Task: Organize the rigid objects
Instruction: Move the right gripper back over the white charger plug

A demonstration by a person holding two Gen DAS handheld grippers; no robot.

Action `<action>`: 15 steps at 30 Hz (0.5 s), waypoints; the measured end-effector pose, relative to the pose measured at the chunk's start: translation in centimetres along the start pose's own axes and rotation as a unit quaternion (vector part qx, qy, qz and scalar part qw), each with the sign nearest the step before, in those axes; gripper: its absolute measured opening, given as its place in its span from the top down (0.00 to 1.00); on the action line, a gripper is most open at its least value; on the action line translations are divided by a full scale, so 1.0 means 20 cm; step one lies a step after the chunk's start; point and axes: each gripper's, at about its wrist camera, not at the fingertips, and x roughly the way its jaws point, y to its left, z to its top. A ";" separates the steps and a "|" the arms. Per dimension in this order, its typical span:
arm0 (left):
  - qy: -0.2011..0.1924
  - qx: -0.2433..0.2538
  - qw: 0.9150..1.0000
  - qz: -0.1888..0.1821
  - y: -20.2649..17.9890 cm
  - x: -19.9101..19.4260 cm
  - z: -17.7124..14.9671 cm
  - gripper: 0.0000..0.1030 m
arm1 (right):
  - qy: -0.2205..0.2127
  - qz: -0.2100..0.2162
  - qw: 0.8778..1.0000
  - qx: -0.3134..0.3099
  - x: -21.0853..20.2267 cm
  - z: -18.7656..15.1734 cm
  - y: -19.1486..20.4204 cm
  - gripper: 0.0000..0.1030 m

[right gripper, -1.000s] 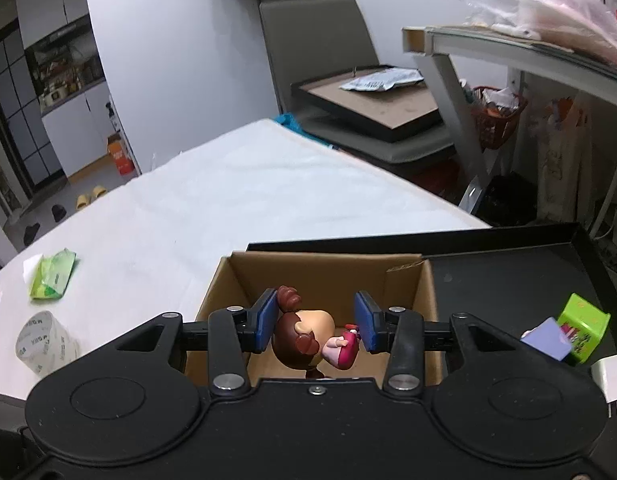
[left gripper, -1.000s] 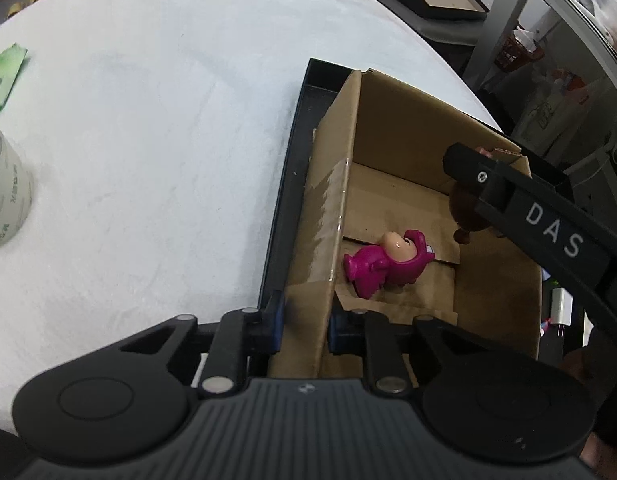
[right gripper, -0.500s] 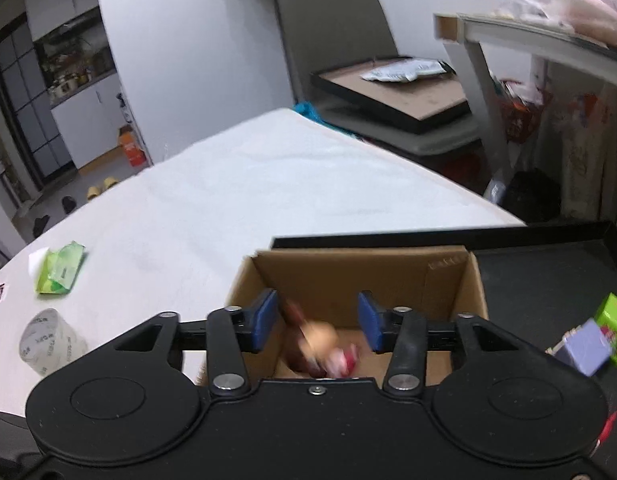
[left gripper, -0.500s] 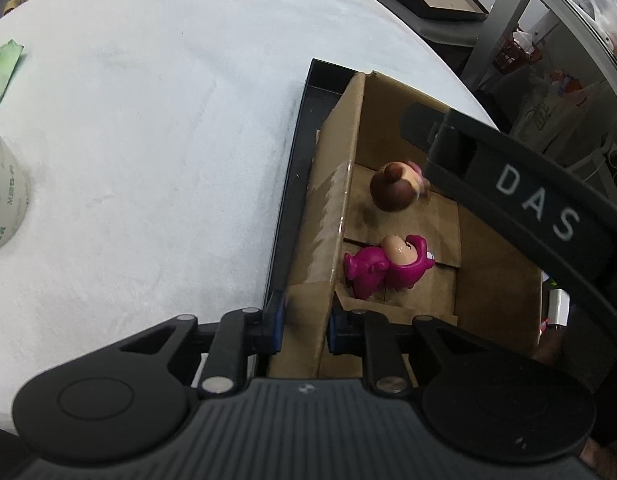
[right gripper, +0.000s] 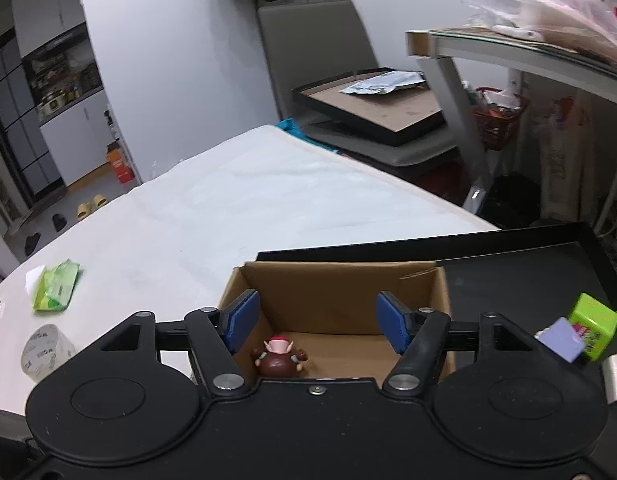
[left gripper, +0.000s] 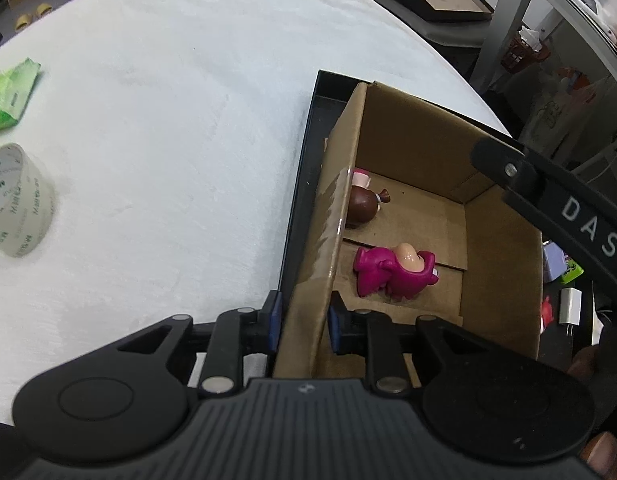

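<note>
Inside cardboard box: brown-haired figurine and magenta figurine, both stowed. Left tool clamped on box wall; right tool spread wide, empty. Outstanding, by appearance: green cube, purple block on black tray.

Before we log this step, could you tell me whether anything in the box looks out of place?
Both figurines in the box lie tipped over rather than standing: the brown-haired one against the left wall, the magenta one mid-floor. Nothing looks damaged.
</note>
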 end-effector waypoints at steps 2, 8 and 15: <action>-0.002 -0.001 1.000 0.002 -0.01 -0.01 0.00 0.78 | -0.002 -0.013 1.000 0.006 -0.01 0.00 -0.02 0.34; 0.001 0.009 1.000 0.013 -0.04 -0.02 0.01 0.67 | 0.008 -0.030 0.999 0.033 -0.04 0.01 -0.12 0.27; -0.010 0.023 0.998 0.051 -0.09 -0.04 0.00 0.57 | 0.001 -0.052 0.998 0.039 -0.11 0.01 -0.19 0.23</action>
